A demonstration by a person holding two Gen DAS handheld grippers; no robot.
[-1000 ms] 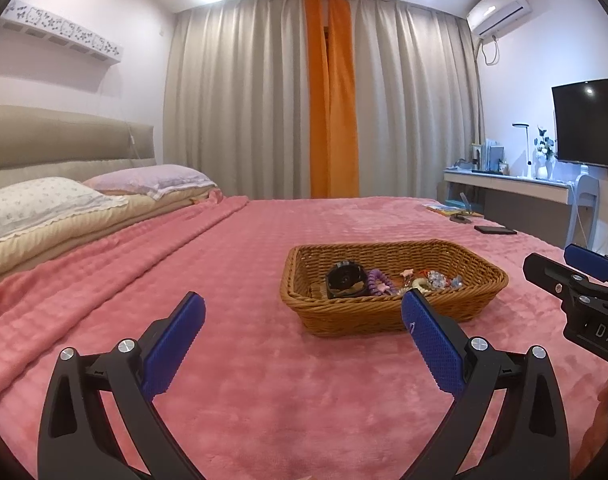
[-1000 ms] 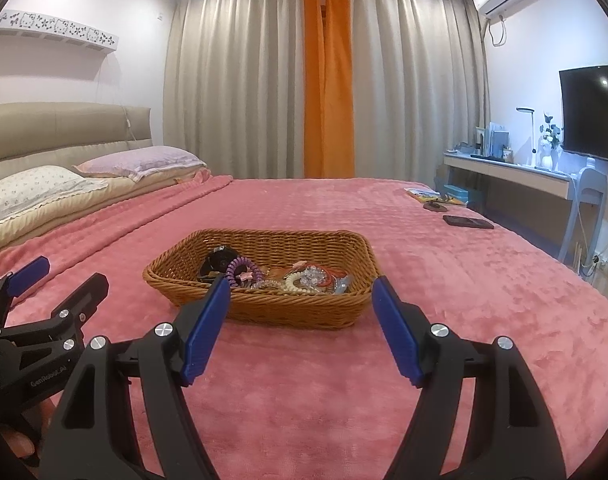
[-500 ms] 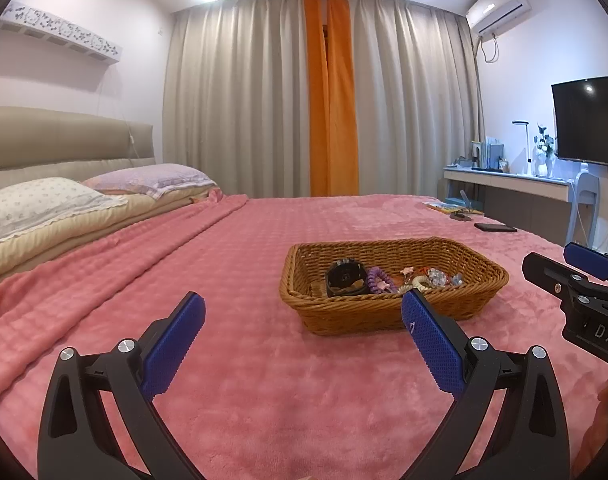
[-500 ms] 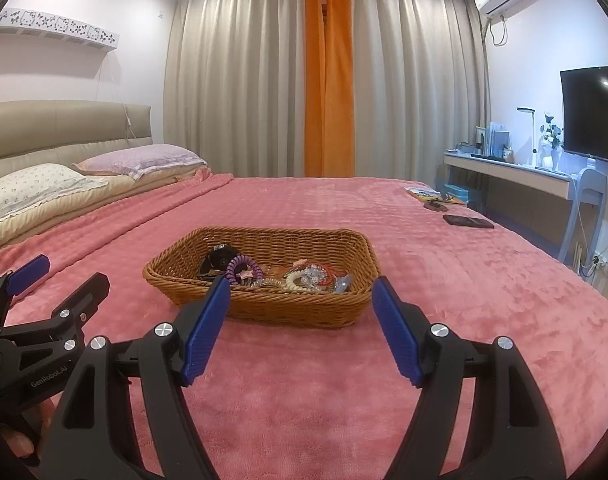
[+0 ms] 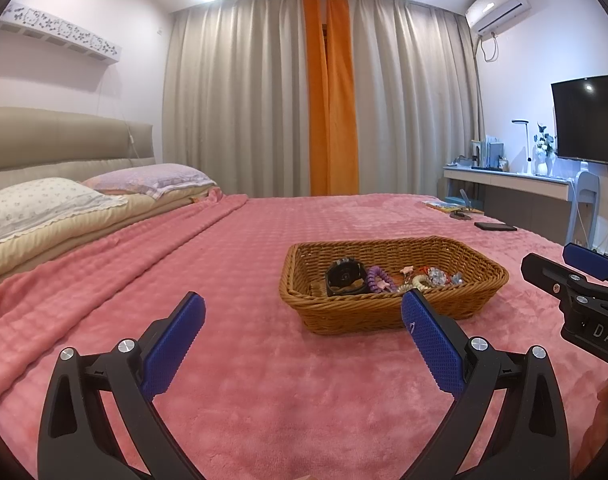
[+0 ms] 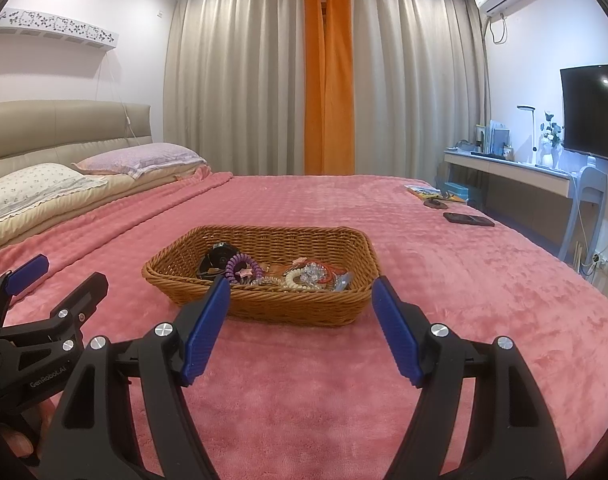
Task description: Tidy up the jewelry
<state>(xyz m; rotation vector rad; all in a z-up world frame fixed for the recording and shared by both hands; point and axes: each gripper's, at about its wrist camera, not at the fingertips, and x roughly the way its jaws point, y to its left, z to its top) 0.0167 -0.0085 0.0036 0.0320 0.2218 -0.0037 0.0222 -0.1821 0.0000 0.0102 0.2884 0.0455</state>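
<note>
A brown wicker basket rests on the pink bed cover. Inside lie a black watch, a purple coil hair tie, a cream coil tie and several other small jewelry pieces. My left gripper hovers in front of the basket, slightly to its left, open and empty. My right gripper hangs just short of the basket's near wall, open and empty. Each gripper shows at the edge of the other's view.
The pink blanket covers the whole bed. Pillows lie at the left by the headboard. A black phone and a booklet lie at the far right edge. A desk, chair and wall TV stand beyond.
</note>
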